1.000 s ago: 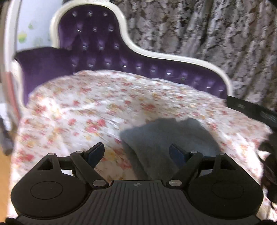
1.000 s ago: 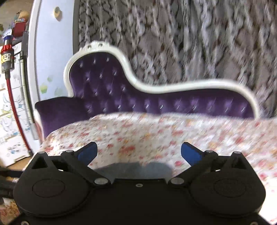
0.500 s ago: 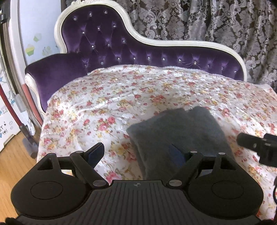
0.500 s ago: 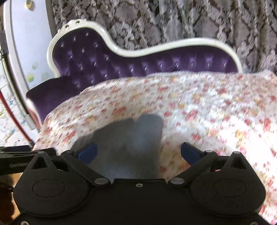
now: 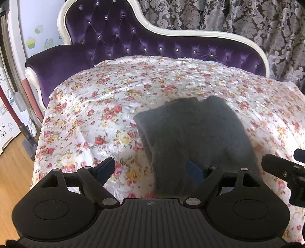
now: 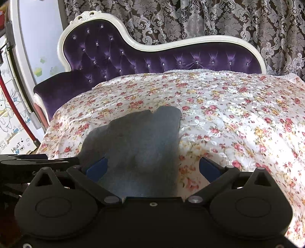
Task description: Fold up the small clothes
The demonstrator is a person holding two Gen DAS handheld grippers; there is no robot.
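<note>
Right now the folded grey garment is lying on the floral sheet covering the purple sofa, and I am holding my left gripper and right gripper wide apart, gripping nothing, just above its near edge.

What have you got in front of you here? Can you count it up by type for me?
Grey folded garment: 1
Floral cover: 1
Purple tufted sofa: 1
Patterned curtain: 1
Grippers, left and right: 2
Total: 6
</note>
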